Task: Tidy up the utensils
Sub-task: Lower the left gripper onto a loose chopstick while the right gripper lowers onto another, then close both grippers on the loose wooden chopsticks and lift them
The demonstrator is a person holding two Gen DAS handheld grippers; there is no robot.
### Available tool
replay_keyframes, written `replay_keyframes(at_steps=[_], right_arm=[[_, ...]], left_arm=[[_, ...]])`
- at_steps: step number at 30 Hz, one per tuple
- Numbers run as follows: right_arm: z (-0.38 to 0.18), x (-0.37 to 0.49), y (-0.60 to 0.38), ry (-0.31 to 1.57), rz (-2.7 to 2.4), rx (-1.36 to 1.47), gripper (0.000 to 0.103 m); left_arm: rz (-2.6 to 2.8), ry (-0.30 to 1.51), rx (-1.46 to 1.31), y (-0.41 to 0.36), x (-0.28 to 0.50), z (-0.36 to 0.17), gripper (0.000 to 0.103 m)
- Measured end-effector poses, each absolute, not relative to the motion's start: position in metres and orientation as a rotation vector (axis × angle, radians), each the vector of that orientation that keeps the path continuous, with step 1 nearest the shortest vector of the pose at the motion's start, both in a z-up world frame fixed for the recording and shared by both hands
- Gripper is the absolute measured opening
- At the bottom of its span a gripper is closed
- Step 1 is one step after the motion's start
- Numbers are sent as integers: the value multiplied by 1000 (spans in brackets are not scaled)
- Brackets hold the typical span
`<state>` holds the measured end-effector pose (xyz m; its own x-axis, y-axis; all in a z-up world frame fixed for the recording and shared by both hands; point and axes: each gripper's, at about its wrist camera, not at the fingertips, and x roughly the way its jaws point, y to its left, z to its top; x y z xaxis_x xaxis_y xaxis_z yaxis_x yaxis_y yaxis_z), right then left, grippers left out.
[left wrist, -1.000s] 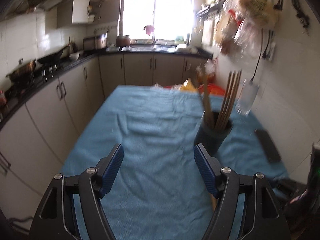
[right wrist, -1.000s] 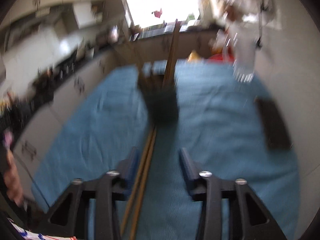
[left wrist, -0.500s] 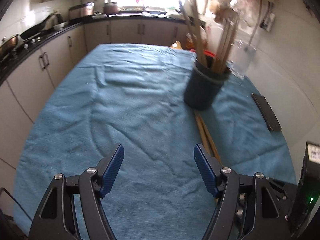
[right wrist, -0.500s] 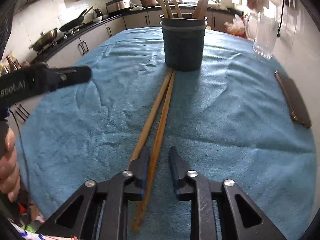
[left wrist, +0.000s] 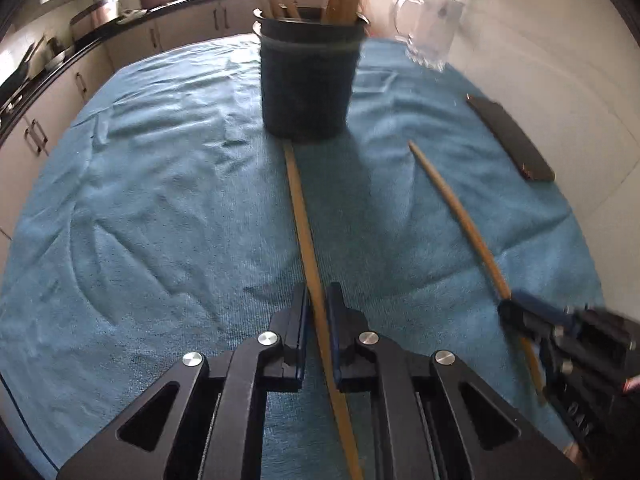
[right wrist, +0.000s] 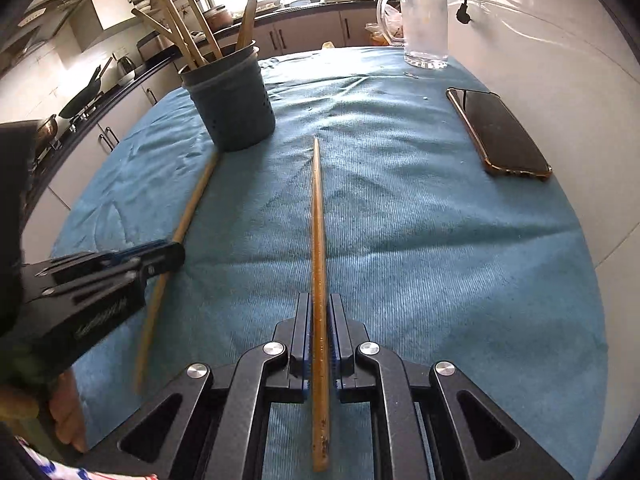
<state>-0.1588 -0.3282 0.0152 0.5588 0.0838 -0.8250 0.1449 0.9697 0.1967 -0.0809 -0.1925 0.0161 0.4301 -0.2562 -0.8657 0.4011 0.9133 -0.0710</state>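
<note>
A dark utensil holder point(left wrist: 308, 80) with several wooden utensils stands on the blue cloth; it also shows in the right wrist view point(right wrist: 230, 100). My left gripper point(left wrist: 319, 308) is shut on a wooden chopstick point(left wrist: 302, 208) whose far tip reaches the holder's base. My right gripper point(right wrist: 319, 312) is shut on a second wooden chopstick point(right wrist: 317, 208), which points forward, right of the holder. Each gripper shows in the other's view: the right gripper point(left wrist: 516, 312) at the right edge, the left gripper point(right wrist: 160, 252) at the left edge.
A blue cloth point(right wrist: 420, 240) covers the table. A dark phone point(right wrist: 498, 132) lies at the right, also seen in the left wrist view point(left wrist: 510, 136). A clear glass mug point(right wrist: 424, 24) stands at the back right. Kitchen counters and cabinets point(right wrist: 100, 128) run along the left.
Both grippers have closed, each on one chopstick. The two chopsticks lay side by side before; the right one is now pulled apart to the right. The left gripper has moved closer to the holder.
</note>
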Motion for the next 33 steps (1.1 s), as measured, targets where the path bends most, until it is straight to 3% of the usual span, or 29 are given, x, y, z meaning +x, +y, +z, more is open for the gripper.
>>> replay_keyframes(at_steps=[10,12,13,15,16,22,29,33], right_arm=[[16,-194,-328,1017,19,237,10],[18,-195,-329,1010,37,238,25],[19,-194,-330,1005,36,235,26],[19,-187,-330,1008,34,233,26],[19,-182,-332,1013,36,239,26],[17,-141,-337,1031,36,242,26],[12,-82,-342,1063,4,184,13],[12,-57,-340,1068,-15,135,12]], left_arm=[[-511,1172,-37,-146,-108,27,7],[-519,1142,-32,-140,-111,40,10],[-520,1135,-28,-139,-111,44,13],[-515,1124,-20,-139,-103,51,27],[-504,1121,-14,-139,-100,51,28],[-473,1142,86,-159,-67,39,28],[-467,1159,145,-191,-32,20,28],[-453,1152,182,-204,-23,16,28]])
